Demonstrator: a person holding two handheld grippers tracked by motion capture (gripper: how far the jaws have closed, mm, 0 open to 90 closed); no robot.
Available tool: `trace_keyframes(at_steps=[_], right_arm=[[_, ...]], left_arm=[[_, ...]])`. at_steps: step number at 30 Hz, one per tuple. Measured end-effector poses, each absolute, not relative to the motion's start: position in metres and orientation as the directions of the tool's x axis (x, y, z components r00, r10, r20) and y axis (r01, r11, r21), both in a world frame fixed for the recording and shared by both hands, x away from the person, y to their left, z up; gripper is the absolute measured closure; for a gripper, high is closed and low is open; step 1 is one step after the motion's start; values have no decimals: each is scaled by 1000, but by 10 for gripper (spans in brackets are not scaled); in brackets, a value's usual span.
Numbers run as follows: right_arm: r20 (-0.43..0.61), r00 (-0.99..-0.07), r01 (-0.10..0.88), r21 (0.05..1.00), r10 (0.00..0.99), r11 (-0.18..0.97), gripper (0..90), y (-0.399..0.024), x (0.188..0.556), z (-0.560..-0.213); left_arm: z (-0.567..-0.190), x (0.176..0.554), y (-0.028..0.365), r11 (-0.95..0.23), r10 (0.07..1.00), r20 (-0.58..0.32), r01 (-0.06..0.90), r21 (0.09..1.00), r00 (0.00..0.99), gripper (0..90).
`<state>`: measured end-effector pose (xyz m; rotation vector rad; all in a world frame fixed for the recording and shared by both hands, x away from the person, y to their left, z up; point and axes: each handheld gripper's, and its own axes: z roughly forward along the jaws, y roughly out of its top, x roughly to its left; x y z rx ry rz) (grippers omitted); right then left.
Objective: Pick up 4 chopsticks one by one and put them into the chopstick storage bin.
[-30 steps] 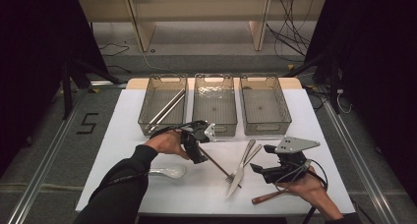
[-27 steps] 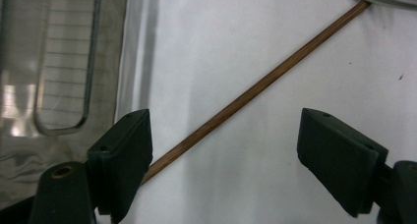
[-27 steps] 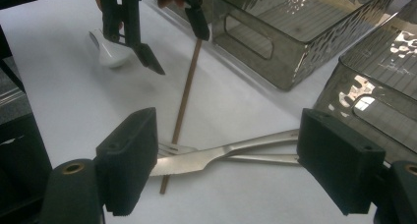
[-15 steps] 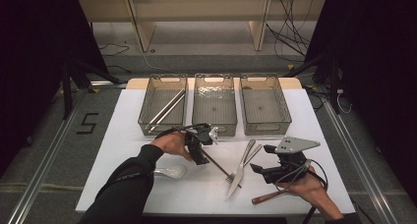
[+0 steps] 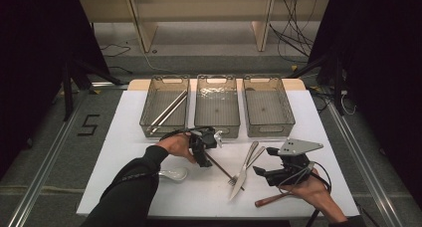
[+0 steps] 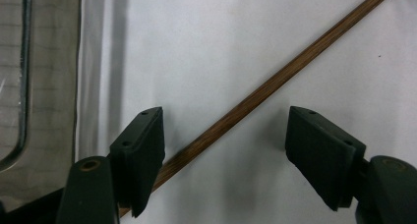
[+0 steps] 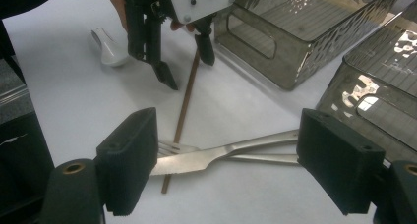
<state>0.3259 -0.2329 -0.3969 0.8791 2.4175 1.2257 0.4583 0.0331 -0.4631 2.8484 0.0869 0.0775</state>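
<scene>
- White tabletop (image 5: 124, 132) under both tools, dark floor around it; I start at my left gripper (image 5: 203, 155), which points down at the wooden chopstick (image 6: 275, 84).
- Its jaws have just been closing and are still apart, one on each side of the stick; in the left gripper view neither pad presses on it, though the near end of the stick is hidden behind the left jaw, so I cannot tell whether it touches there.
- That stick lies flat on the table, its long axis slanting away from the left gripper toward the fork (image 5: 244, 162) and knife (image 5: 240, 179); its far end slips under them in the high view.
- Just behind the left hand sits a white spoon (image 5: 173, 174), partly covered by the sleeve.
- Beyond the left gripper stand three clear bins (image 5: 216, 130); the leftmost holds metal chopsticks (image 5: 166, 111).
- My right gripper (image 5: 261, 171) is well apart to the other side, jaws wide with nothing between the pads, facing the crossed fork and knife.
- Under the right hand a brown handle (image 5: 271, 199) pokes out; what it belongs to is hard to make out.
</scene>
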Motion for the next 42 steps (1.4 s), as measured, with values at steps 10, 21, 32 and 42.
trace_keyframes(at_steps=[10, 21, 32, 42], right_arm=[[17, -771, 390, 804, 637, 450, 247, -233, 326, -397], [16, -770, 390, 803, 638, 451, 247, -233, 326, -397], [14, -771, 390, 801, 637, 454, 248, -233, 326, -397], [14, -772, 390, 800, 636, 456, 248, -233, 326, -397]], left_arm=[[-461, 457, 33, -966, 84, 10, 79, 248, 996, 414], [-458, 445, 37, -983, 7, 17, 3, 186, 1000, 632], [-457, 431, 50, -980, -107, 29, -111, 165, 994, 746], [-457, 423, 54, -970, -195, 30, -197, 143, 980, 796]])
